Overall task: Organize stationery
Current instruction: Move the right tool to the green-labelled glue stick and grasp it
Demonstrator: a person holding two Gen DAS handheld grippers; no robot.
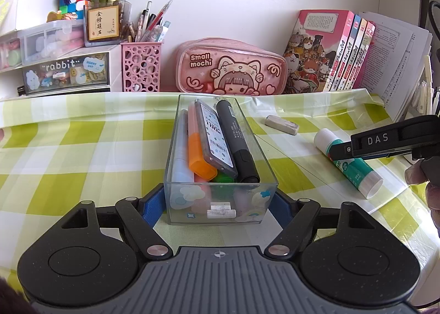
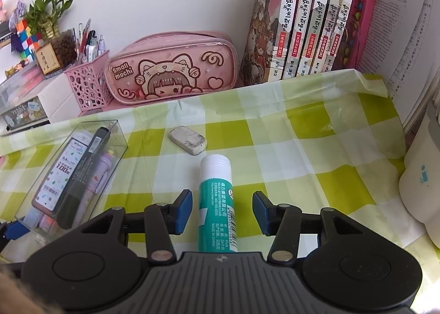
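Note:
A clear plastic box (image 1: 220,195) holds several markers and pens, with a black marker (image 1: 236,138) on top. My left gripper (image 1: 220,201) has its blue pads against both sides of the box's near end. The box also shows in the right wrist view (image 2: 118,127). A green and white glue stick (image 2: 217,204) lies on the checked cloth between the open fingers of my right gripper (image 2: 222,211), with gaps on both sides. A dirty white eraser (image 2: 188,140) lies just beyond it. In the left wrist view the right gripper (image 1: 338,150) is over the glue stick (image 1: 354,168).
A pink pencil case (image 1: 231,69), a pink pen holder (image 1: 141,66) and small drawers (image 1: 66,72) stand along the wall. Books (image 2: 308,19) and papers stand at the back right. A white container (image 2: 420,182) stands at the right edge.

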